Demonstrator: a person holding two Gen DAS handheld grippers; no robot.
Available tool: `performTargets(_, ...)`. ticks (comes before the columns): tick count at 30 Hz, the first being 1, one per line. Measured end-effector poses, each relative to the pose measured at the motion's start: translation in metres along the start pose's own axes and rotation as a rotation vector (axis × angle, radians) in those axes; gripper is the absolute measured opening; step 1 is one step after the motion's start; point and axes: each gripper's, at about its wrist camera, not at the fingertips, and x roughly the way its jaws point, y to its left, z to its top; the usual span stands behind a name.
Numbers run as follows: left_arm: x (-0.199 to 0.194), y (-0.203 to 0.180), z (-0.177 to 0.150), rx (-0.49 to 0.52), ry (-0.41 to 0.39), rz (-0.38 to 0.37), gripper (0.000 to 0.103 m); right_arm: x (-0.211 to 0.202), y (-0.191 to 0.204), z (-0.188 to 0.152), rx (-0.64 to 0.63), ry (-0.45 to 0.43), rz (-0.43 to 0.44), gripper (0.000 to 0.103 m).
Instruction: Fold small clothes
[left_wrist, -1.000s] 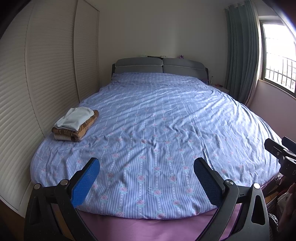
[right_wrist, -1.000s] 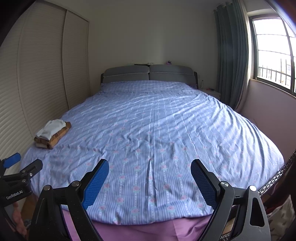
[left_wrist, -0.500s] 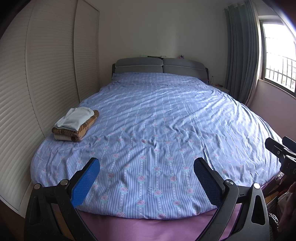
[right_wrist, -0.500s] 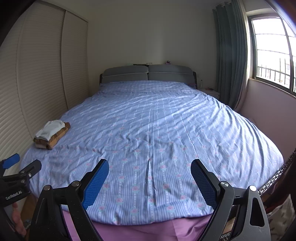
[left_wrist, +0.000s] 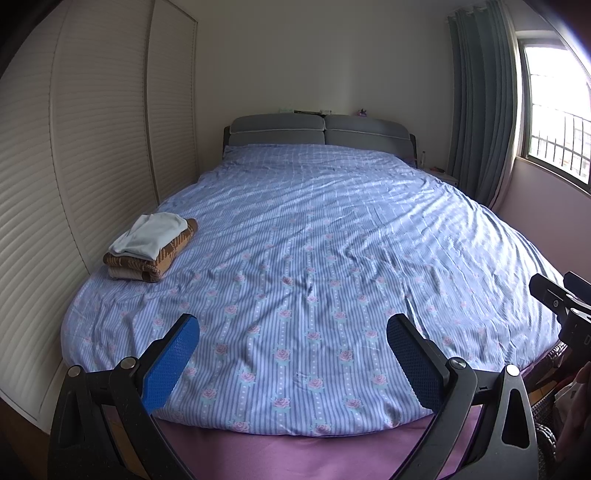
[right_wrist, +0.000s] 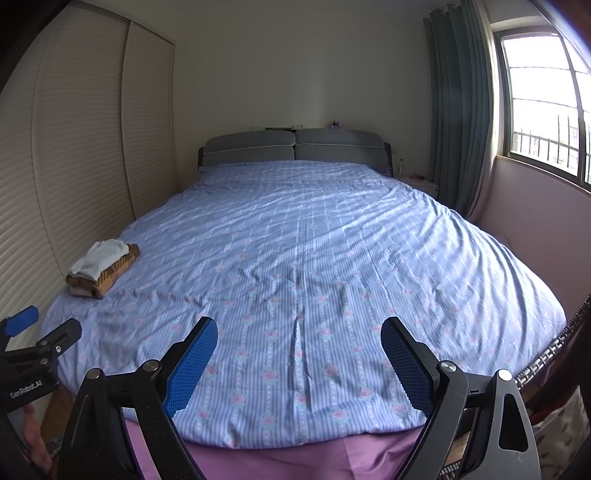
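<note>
A small stack of folded clothes (left_wrist: 149, 247), a pale top on a brown patterned one, lies near the bed's left edge; it also shows in the right wrist view (right_wrist: 102, 267). My left gripper (left_wrist: 293, 334) is open and empty above the foot of the bed. My right gripper (right_wrist: 299, 336) is open and empty there too. Each gripper shows at the edge of the other's view: the right one (left_wrist: 561, 299), the left one (right_wrist: 33, 339).
The bed (left_wrist: 332, 236) has a blue striped floral cover and a purple sheet below. A grey headboard (left_wrist: 317, 129) stands at the far end. Louvred wardrobe doors (left_wrist: 74, 155) run along the left. Curtains (left_wrist: 480, 110) and a window are on the right. A wicker basket rim (right_wrist: 546, 354) is at the right.
The right wrist view has tilted slightly, so the bed sits a little lower in frame. The left gripper has barely moved. Both stay open.
</note>
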Motion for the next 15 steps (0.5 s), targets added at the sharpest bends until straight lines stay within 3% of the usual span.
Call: performTargets(15,0.0002,-0.0004,-0.0017,0.004,0.012,-0.007,0.103,0.0001,-0.0004,-0.0005,0.0,-0.001,-0.004,0.091)
